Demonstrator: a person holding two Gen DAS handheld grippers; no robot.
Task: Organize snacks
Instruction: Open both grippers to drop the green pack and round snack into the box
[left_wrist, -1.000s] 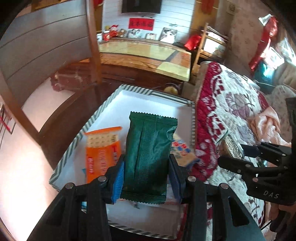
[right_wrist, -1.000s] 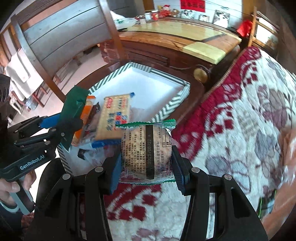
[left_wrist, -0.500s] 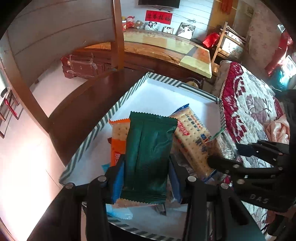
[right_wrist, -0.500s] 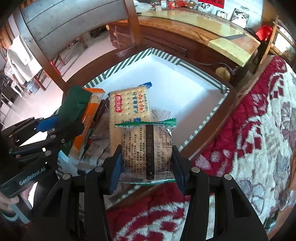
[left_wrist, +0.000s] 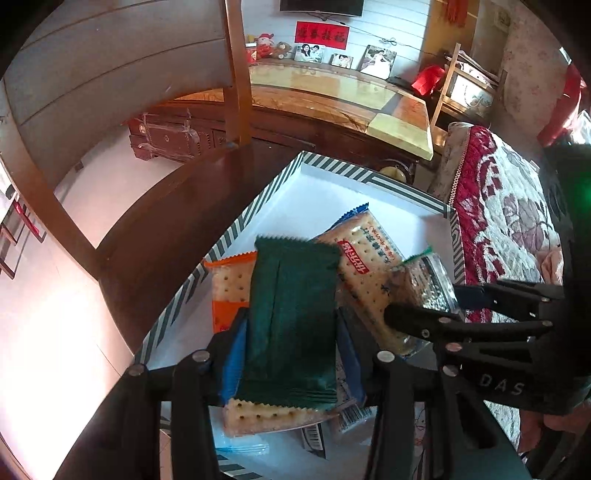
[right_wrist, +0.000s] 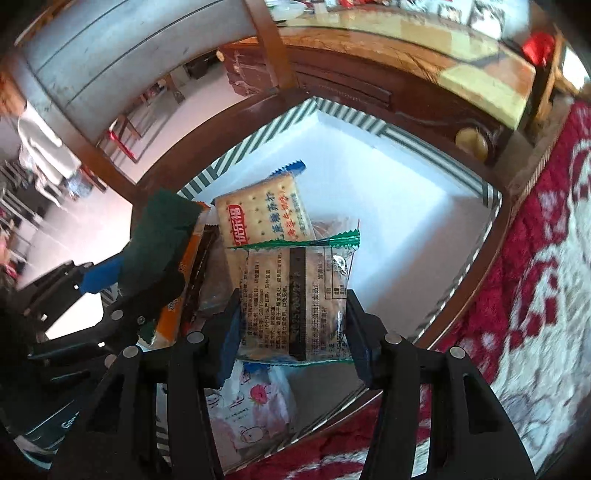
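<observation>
My left gripper (left_wrist: 291, 339) is shut on a dark green snack packet (left_wrist: 293, 317) and holds it over the near end of a white tray with a striped rim (left_wrist: 236, 229). My right gripper (right_wrist: 291, 325) is shut on a clear cracker packet with green edges (right_wrist: 295, 295), also over the tray (right_wrist: 424, 192). In the tray lie an orange cracker pack (left_wrist: 229, 288), a blue-edged cracker pack (left_wrist: 365, 258) (right_wrist: 258, 214) and a pink-and-white packet (right_wrist: 255, 402). The right gripper shows at the right of the left wrist view (left_wrist: 424, 306); the left gripper shows at the left of the right wrist view (right_wrist: 122, 295).
The tray sits on a dark wooden chair seat (left_wrist: 155, 236) with a grey slatted back (left_wrist: 110, 62). A red-and-white floral quilt (right_wrist: 535, 277) lies to the right. A wooden cabinet (left_wrist: 332, 99) stands behind. The far half of the tray is bare white.
Both grippers have moved forward over the tray, each with its packet. The right gripper has come left off the quilt and now hovers above the packs in the tray.
</observation>
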